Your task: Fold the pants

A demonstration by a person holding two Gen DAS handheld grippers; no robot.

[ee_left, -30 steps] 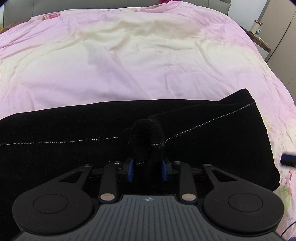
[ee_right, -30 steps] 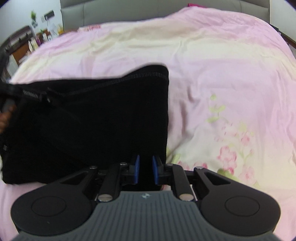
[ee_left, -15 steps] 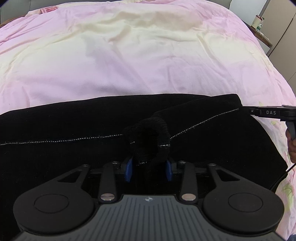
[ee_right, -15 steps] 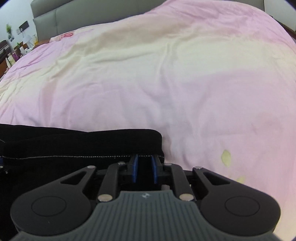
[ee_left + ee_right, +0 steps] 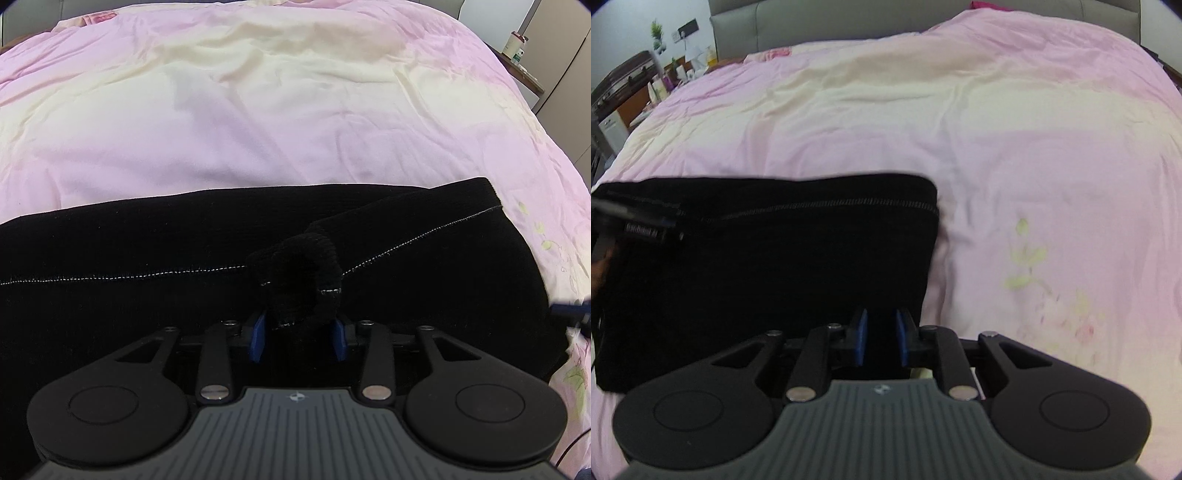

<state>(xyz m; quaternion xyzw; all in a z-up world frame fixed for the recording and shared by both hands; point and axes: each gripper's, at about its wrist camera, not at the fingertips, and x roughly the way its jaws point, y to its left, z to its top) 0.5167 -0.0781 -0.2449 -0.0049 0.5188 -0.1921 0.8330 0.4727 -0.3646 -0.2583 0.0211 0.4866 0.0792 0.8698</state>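
**Black pants doubled over on the bed, both grippers at the near edge**

On the left side, the left gripper (image 5: 300, 338) is clenched around a bunched loop of the black pants (image 5: 147, 314), the cloth rising in a small hump between its blue pads (image 5: 257, 341). The pants lie flat across the near part of the bed, a pale stitched seam (image 5: 122, 277) running across them toward the folded end at the right. To do this step well, I judge the left gripper should let the bunch go only once the layers lie square, lowering it so the hump settles flat instead of springing up, then smoothing outward along the seam.

Farther right, the right gripper (image 5: 881, 341) sits at the near right corner of the folded stack (image 5: 768, 266). Dark fabric fills the gap between its pads, but I cannot tell whether they pinch it or merely hover above it. If it holds, it should keep that corner aligned with the edge beneath while the left side settles; pulling sideways would probably skew the stack.

The surface is a pink and cream bedspread (image 5: 997, 129), soft and lightly rumpled, with a faint flower print (image 5: 1027, 258) to the right, so folds may sink and shift a little. A grey headboard (image 5: 849, 22) stands beyond; a cluttered side table (image 5: 665, 77) is at the far left in the right wrist view, and a bottle (image 5: 517, 44) stands on a stand at the far right in the left wrist view.
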